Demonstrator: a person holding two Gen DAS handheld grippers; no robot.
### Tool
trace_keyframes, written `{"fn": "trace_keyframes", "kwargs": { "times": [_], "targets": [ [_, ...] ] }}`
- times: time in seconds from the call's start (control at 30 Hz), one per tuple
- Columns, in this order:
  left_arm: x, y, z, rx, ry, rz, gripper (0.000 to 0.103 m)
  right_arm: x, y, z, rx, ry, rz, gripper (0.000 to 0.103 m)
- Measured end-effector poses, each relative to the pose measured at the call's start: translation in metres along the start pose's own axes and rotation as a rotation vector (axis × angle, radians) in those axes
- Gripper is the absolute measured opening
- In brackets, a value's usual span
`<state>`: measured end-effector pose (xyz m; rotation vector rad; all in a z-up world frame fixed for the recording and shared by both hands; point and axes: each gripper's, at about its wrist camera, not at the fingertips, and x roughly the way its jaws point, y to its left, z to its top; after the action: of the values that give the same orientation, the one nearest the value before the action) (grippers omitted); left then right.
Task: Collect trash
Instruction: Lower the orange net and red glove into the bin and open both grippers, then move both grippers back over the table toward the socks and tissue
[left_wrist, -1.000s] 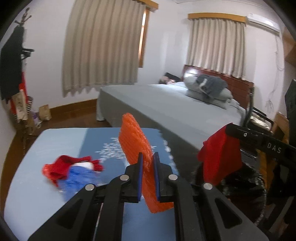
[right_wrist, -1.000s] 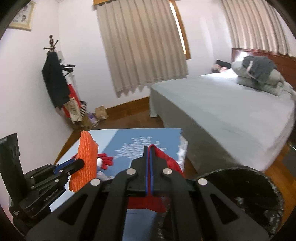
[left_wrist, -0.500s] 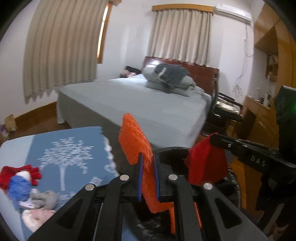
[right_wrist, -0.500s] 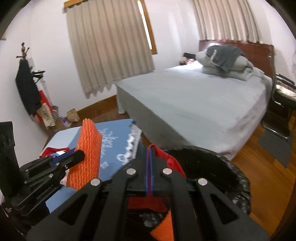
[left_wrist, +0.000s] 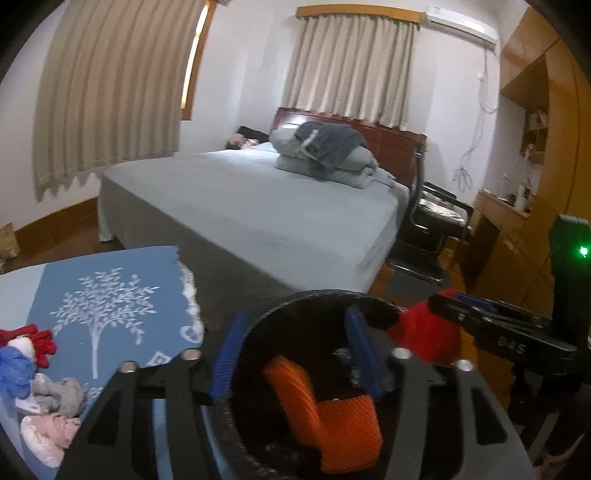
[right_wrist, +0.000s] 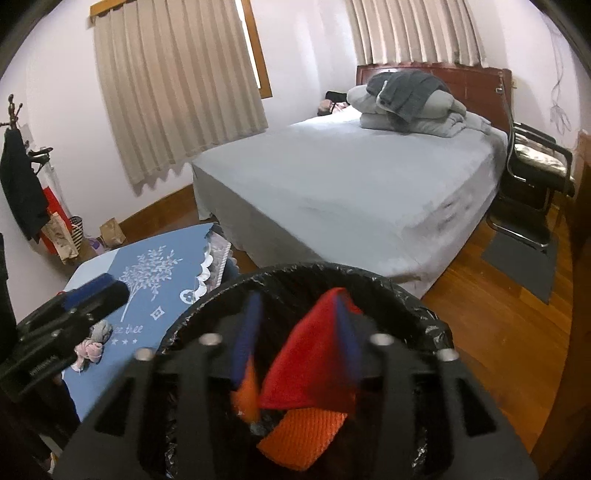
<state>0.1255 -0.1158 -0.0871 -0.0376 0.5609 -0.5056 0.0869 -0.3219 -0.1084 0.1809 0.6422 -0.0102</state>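
Left wrist view: the left gripper (left_wrist: 295, 354) is pointed down over the mouth of the black-lined trash bin (left_wrist: 236, 435), and its jaws are opening, with nothing pressed between the 2 blue pads. Below them, inside the bin, the orange mesh piece (left_wrist: 332, 424) is seen lying bent, 1 flap raised toward the upper left and the rest spread toward the lower right; its long axis cannot be told. From the right edge the right gripper (left_wrist: 447, 306) is reached in over the rim, and the red cloth (left_wrist: 424, 332) is bunched at its tip.

In the right wrist view the right gripper (right_wrist: 299, 339) is angled down over the same bin (right_wrist: 424, 317), and its jaws are opening too. The red cloth (right_wrist: 310, 369) sits between the fingers against the right pad, its peak pointing up and away and its wide edge low; whether it is gripped cannot be told. Under it the orange mesh (right_wrist: 299, 439) lies in the bin. The left gripper (right_wrist: 92, 291) is seen at the left, over the bin's edge.

Beside the bin, the surface (left_wrist: 122, 269) is covered by a blue cloth with a white tree print. At its near left corner a small heap (left_wrist: 33, 373) of red, blue, grey and pink scraps is left. Behind, a grey bed (left_wrist: 280, 210) fills the room, with a dark chair (right_wrist: 535, 173) at its far side.
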Motion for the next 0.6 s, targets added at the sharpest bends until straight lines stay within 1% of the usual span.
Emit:
{"fn": "trace_keyframes", "kwargs": {
  "times": [0.03, 0.17, 0.2, 0.23, 0.27, 0.3, 0.43, 0.6],
  "targets": [
    [-0.002, 0.003, -0.001, -0.003, -0.001, 0.013, 0.062, 0.001, 0.001, -0.001, -0.001, 0.002, -0.002, 0.051],
    [-0.014, 0.022, -0.007, -0.011, -0.007, 0.091, 0.072, 0.003, 0.007, -0.003, -0.01, 0.003, 0.001, 0.072],
    [-0.016, 0.028, -0.009, -0.016, -0.007, 0.106, 0.073, 0.004, 0.009, -0.003, -0.014, 0.007, 0.001, 0.081],
    [-0.02, 0.035, -0.011, -0.024, -0.004, 0.127, 0.075, 0.006, 0.012, -0.002, -0.015, 0.015, -0.001, 0.085],
    [-0.022, 0.042, -0.012, -0.032, -0.003, 0.146, 0.076, 0.009, 0.014, -0.003, -0.013, 0.033, 0.001, 0.087],
    [-0.027, 0.052, -0.015, -0.048, -0.002, 0.175, 0.076, 0.011, 0.016, -0.004, -0.012, 0.046, 0.01, 0.087],
    [-0.039, 0.081, -0.021, -0.092, 0.003, 0.251, 0.076, 0.021, 0.024, -0.011, -0.017, 0.101, 0.019, 0.087],
    [-0.053, 0.105, -0.028, -0.099, -0.001, 0.335, 0.076, 0.022, 0.03, -0.017, -0.011, 0.129, 0.022, 0.086]
  ]
}}
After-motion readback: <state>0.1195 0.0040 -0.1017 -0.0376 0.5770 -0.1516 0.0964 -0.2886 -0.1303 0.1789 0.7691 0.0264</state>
